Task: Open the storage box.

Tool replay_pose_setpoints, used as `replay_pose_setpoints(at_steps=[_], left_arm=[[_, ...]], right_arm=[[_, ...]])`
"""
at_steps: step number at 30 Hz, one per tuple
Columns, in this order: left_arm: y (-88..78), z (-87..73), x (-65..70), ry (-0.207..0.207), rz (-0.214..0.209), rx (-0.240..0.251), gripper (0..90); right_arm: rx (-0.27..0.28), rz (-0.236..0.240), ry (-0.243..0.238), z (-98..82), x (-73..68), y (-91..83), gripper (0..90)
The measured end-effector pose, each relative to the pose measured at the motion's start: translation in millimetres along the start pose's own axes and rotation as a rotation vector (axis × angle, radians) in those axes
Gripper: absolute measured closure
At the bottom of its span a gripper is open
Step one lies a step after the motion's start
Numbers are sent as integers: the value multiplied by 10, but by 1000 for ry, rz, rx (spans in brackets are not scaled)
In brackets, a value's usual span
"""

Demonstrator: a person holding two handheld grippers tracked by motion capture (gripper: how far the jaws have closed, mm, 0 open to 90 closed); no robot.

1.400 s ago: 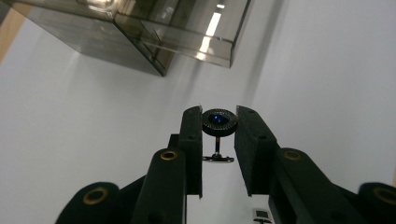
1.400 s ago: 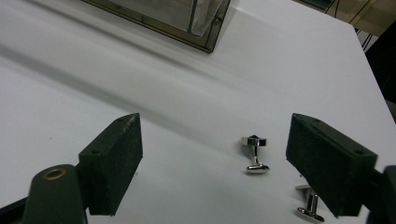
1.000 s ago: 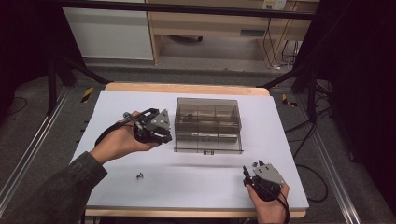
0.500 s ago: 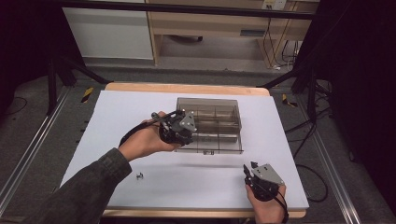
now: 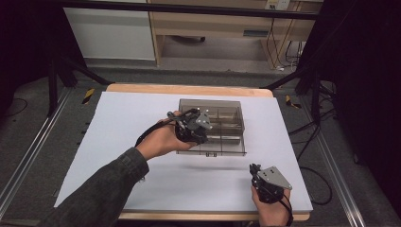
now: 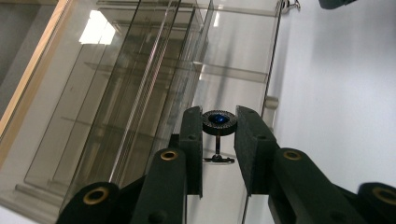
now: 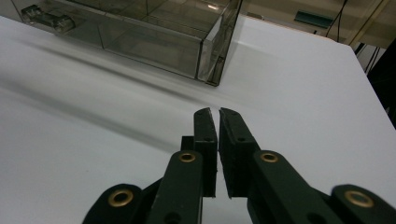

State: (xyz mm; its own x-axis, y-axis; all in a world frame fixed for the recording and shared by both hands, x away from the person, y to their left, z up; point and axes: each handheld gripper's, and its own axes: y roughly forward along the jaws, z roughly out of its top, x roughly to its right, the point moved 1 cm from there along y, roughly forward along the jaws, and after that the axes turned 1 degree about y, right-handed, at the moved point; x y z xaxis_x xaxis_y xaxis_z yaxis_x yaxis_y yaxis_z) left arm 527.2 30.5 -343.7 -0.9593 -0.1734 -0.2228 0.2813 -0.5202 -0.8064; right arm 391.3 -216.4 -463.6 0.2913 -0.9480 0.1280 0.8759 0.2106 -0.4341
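High view looks down on the table (image 5: 142,189); both gripper views sit close, sharing the clear box (image 5: 227,118).

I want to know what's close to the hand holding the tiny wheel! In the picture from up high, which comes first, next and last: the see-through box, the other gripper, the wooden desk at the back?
Counting from the left gripper:
1. The see-through box, right beneath it, mid-table.
2. The right gripper, at the table's near right corner.
3. The wooden desk, beyond the table's far edge.
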Motion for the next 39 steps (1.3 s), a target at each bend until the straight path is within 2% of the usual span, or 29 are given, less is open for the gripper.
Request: replay_pose_setpoints(at_steps=[8, 15, 22, 27, 32, 35, 39], left_arm=[[139, 71, -34, -23, -22, 18, 731], [250, 82, -39, -35, -34, 24, 731], [389, 46, -96, -71, -48, 5, 731], [458, 31, -119, -72, -60, -16, 730], [475, 16, -106, -63, -63, -30, 729], [454, 17, -107, -70, -59, -15, 726], [424, 6, -128, -90, -75, 9, 718]], right_arm=[[10, -7, 10, -4, 21, -7, 864], [5, -9, -1, -1, 14, 6, 846], [5, -1, -2, -3, 19, 17, 817], [3, 0, 8, -9, 31, 20, 792], [0, 2, 5, -7, 27, 21, 779], [-3, 4, 4, -8, 29, 25, 769], [8, -5, 11, -5, 38, 7, 757]])
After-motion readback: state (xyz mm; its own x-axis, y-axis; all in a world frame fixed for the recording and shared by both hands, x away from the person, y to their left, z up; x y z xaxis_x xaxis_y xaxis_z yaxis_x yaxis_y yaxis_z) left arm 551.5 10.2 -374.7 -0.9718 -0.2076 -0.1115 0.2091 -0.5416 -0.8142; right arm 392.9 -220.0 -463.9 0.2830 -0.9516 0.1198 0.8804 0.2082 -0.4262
